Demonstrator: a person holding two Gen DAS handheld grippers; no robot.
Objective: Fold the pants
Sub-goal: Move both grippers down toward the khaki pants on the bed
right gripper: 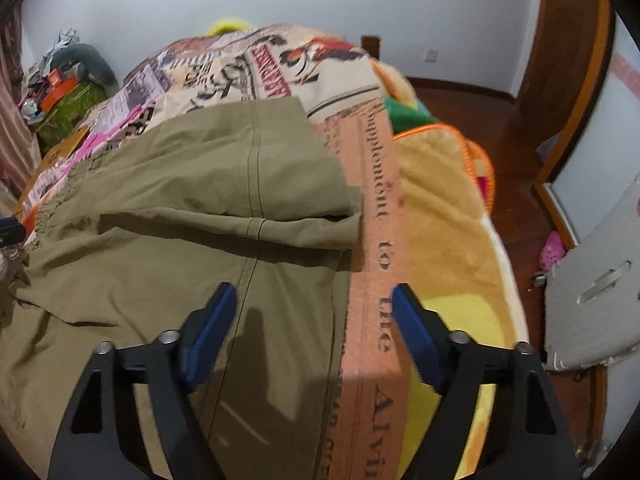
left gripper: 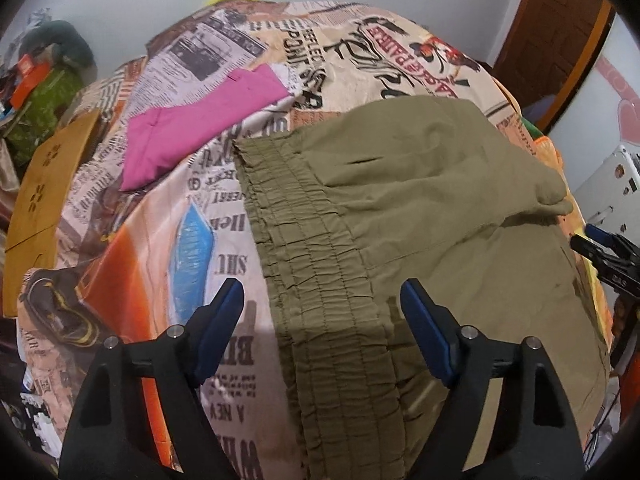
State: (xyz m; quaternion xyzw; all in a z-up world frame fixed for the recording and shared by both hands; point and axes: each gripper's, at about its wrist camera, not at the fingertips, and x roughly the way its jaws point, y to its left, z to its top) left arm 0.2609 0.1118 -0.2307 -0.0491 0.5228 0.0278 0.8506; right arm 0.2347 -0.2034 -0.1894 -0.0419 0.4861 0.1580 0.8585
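While two grippers, left gripper [left gripper: 322, 300] and right gripper [right gripper: 314, 304], gape released, one olive pants [left gripper: 420, 208] lies.

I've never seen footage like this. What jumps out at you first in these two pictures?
The olive pants spread across the middle of the bed, folded partway, with the gathered waistband towards the left claw. Under them lies a loud newspaper-print bedspread, and a bright pink cloth rests further back on the left. Both claws, the right claw too, hang open just above the fabric.
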